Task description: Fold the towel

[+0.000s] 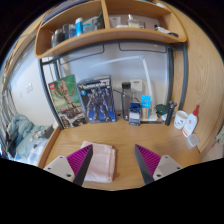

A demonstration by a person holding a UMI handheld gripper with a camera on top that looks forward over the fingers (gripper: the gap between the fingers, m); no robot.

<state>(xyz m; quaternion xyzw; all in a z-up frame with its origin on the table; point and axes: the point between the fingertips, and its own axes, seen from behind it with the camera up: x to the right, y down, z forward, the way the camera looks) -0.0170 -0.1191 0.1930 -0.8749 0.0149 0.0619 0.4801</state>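
Observation:
A pale pinkish-white towel (pixel 102 161) lies folded into a narrow rectangle on the wooden desk (pixel 130 135). It sits just inside my left finger, with its left edge partly behind that finger. My gripper (pixel 113 163) is open, the two fingers with purple pads (pixel 148 158) spread wide. The right finger is apart from the towel, with bare desk between them. Nothing is held.
At the back of the desk stand two boxes with robot pictures (pixel 85 100), a small blue item (pixel 146 102) and white bottles (pixel 186 121) at the right. A shelf (pixel 110 40) with items runs above. A bundle of cloth (pixel 20 132) lies at the left.

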